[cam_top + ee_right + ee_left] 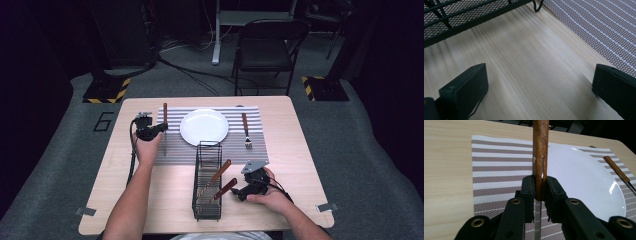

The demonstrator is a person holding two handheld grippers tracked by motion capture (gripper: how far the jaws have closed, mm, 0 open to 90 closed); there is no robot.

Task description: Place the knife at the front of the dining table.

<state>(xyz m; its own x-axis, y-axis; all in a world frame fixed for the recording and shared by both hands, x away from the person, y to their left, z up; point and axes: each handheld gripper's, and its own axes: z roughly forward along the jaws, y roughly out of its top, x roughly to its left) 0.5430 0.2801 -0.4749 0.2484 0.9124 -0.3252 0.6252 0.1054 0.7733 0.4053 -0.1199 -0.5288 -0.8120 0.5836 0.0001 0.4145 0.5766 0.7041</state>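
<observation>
Half the knife (540, 157) blade hides behind the left claw (540, 195).

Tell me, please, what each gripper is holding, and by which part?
The left gripper clamps a knife where its wooden handle meets the blade. The right gripper is open, holding nothing.
</observation>
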